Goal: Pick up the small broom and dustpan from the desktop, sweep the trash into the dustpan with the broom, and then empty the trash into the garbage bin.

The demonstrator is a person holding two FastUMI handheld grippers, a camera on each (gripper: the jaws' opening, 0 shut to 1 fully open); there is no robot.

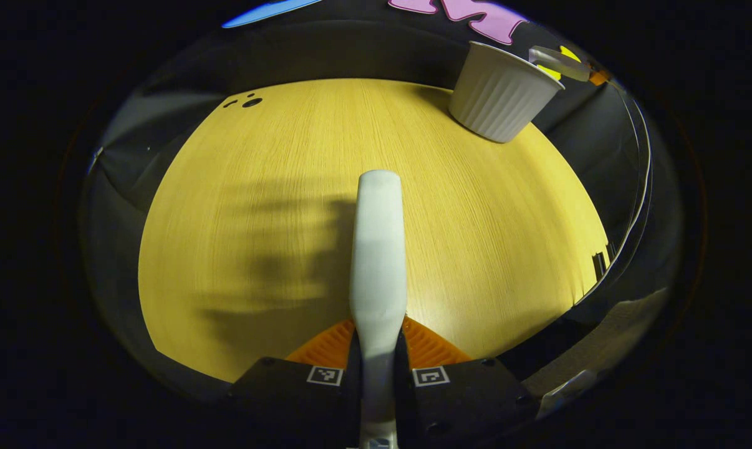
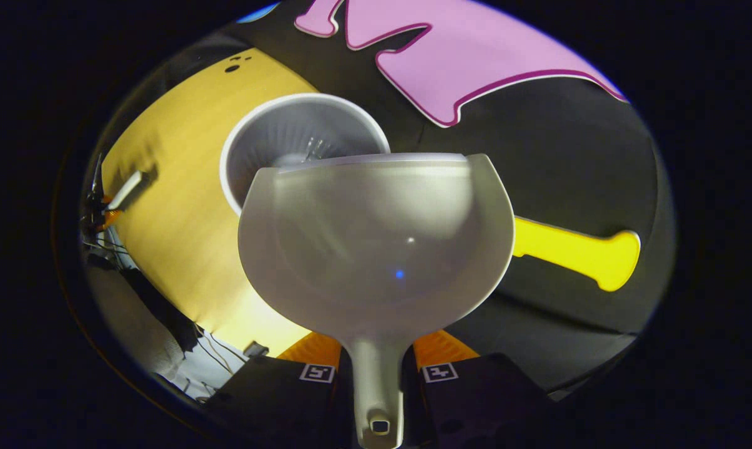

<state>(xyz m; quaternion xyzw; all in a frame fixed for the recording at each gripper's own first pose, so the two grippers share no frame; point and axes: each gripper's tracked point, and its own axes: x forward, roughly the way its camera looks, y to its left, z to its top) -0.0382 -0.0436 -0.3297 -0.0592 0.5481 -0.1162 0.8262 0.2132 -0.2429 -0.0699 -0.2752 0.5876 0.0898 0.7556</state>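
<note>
Dustpan point(image 2: 376, 249) takes up the centre of the right gripper view, its pale bowl tipped toward the white ribbed bin point(image 2: 304, 140) just behind its front edge at upper centre. The right gripper point(image 2: 378, 368) has its two fingers clenched on the dustpan's handle at the bottom centre. In the left gripper view, the broom point(image 1: 379, 249) stands as a pale handle rising from bottom centre up the middle of the frame, and the left gripper point(image 1: 377, 368) grasps it with both fingers pressed to its sides. Below it lies the yellow wooden desktop point(image 1: 476, 237), with a blurred shadow to the left of the broom. The bin point(image 1: 499, 93) sits at the upper right, on the desktop's far edge.
</note>
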